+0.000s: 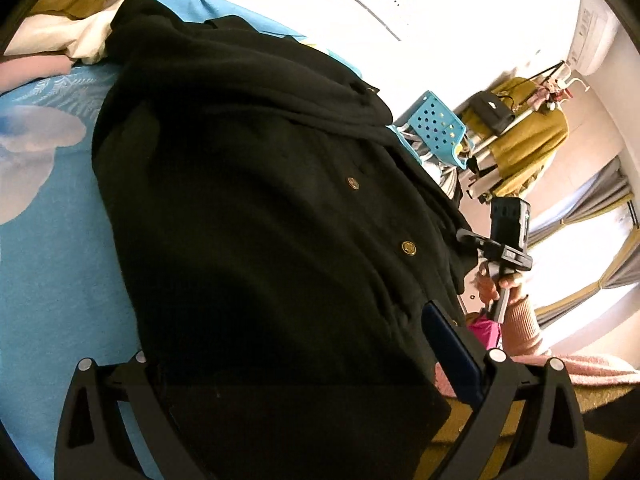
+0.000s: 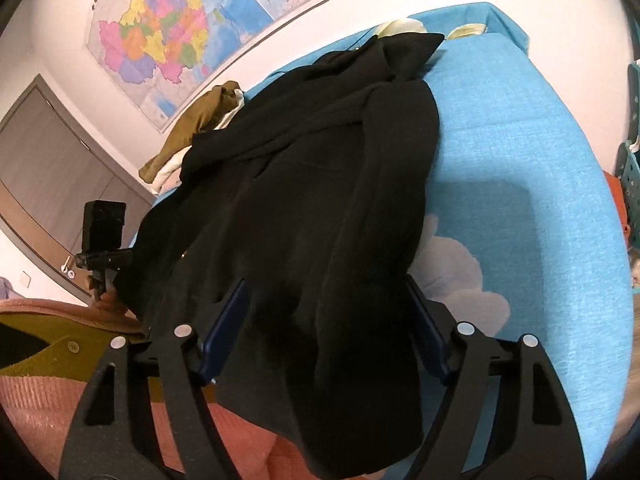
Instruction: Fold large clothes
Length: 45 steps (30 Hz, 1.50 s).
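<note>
Black buttoned coat [image 1: 256, 208] on the blue bed [image 2: 520, 152]: thick, limp, probably heavy; grip the hem. Left gripper [image 1: 304, 364] and right gripper [image 2: 324, 312] jaws spread, straddling fabric.

blk coat [image 2: 304, 200] on blue bedsheet [image 2: 520, 152], R gripper [image 2: 328, 320] open

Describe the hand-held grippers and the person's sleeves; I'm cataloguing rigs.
Both hand-held grippers, left and right, have matte black triangular-cutout linkage arms with silver pivot pins and dark blue flat finger pads. Each carries a black box camera. The sleeve is ribbed pink knit.
</note>
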Motion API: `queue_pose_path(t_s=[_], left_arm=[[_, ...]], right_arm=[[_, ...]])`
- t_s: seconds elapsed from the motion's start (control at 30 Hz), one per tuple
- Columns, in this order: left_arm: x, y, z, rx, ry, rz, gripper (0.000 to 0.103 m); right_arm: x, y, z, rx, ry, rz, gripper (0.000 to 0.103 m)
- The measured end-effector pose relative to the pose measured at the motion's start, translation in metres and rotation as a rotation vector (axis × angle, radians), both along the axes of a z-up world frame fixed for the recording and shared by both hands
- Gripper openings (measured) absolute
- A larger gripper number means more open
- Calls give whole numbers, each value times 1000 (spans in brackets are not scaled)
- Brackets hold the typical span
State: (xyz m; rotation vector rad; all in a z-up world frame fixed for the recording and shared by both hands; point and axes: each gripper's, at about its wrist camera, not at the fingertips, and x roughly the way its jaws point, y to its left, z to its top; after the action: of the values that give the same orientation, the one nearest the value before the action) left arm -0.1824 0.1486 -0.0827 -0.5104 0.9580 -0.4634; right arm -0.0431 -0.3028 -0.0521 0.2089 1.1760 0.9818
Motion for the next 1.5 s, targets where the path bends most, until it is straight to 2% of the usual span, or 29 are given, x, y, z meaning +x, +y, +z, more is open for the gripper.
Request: queue_pose_path(t_s=[0.03, 0.07, 0.1, 0.13, 0.2, 0.23, 0.27, 0.3, 0.33, 0.37, 0.4, 0.43, 0.47, 0.5, 0.53, 0.6, 0.77, 0.9, 0.93, 1.0, 1.1, 1.13, 1.2, 1.33, 1.4, 1.5], left_arm=[[-3, 0, 0, 20, 7, 14, 71], [-2, -1, -1, 24, 18, 18, 61], [-1, 1, -3, 16, 45, 37, 40], [-2, 4, -4, 8, 65, 57, 34], [-4, 10, -6, -20, 77, 79, 36], [-5, 12, -7, -44, 80, 82, 45], [-5, 14, -8, -101, 79, 70, 52], [-4, 13, -8, -139, 76, 58, 68], [-4, 10, -7, -153, 69, 45, 76], [-3, 5, -5, -136, 62, 36, 77], [-3, -2, -2, -99, 50, 34, 77], [-3, -7, 0, -66, 43, 33, 64], [-3, -8, -1, -52, 46, 34, 51], [-2, -7, -1, -43, 58, 54, 29], [-3, -2, 0, -59, 63, 81, 13], [-8, 13, 5, -112, 55, 107, 7], [-34, 38, 43, -152, -53, 155, 5], [-54, 50, 65, -177, -114, 161, 5], [-60, 54, 68, -199, -122, 159, 5], [-68, 59, 65, -213, -121, 162, 6], [-68, 68, 47, -239, -60, 173, 6], [-65, 69, 41, -247, -35, 175, 6], [-65, 73, 39, -261, -34, 169, 6], [-61, 80, 58, -262, -66, 170, 6], [-50, 82, 72, -274, -73, 165, 6], [-35, 83, 91, -251, -91, 148, 6]], right_arm=[[1, -1, -2, 9, 16, -2, 52], [1, -3, -5, 34, 48, -11, 42], [0, -6, -5, 70, 67, -12, 30], [-1, -7, -3, 85, 66, -13, 29], [-3, -8, -3, 74, 62, -21, 33], [-3, -7, -5, 76, 76, -20, 47], [-4, -6, -8, 82, 86, -18, 50], [-5, -3, -6, 79, 72, -8, 53], [-6, 1, -5, 62, 61, -7, 54], [-7, 3, -5, 65, 64, -13, 52], [-8, 5, -6, 83, 82, -8, 37], [-8, 7, -7, 86, 88, -4, 17], [-11, 10, -5, 86, 85, -14, 17], [-13, 11, -2, 89, 78, -19, 16], [-16, 10, 6, 107, 59, -32, 15], [-21, 7, 25, 164, 25, -46, 14], [-48, 1, 84, 247, -114, -48, 13], [-75, -7, 111, 323, -168, -42, 12], [-79, -9, 113, 336, -166, -39, 12], [-88, -12, 107, 299, -164, -21, 13], [-89, -9, 83, 240, -79, -27, 13], [-89, -10, 80, 235, -68, -30, 13], [-87, -11, 86, 255, -74, -46, 13], [-76, -9, 108, 296, -106, -63, 13], [-62, -6, 116, 316, -104, -80, 14], [-37, 3, 130, 341, -106, -107, 14]])
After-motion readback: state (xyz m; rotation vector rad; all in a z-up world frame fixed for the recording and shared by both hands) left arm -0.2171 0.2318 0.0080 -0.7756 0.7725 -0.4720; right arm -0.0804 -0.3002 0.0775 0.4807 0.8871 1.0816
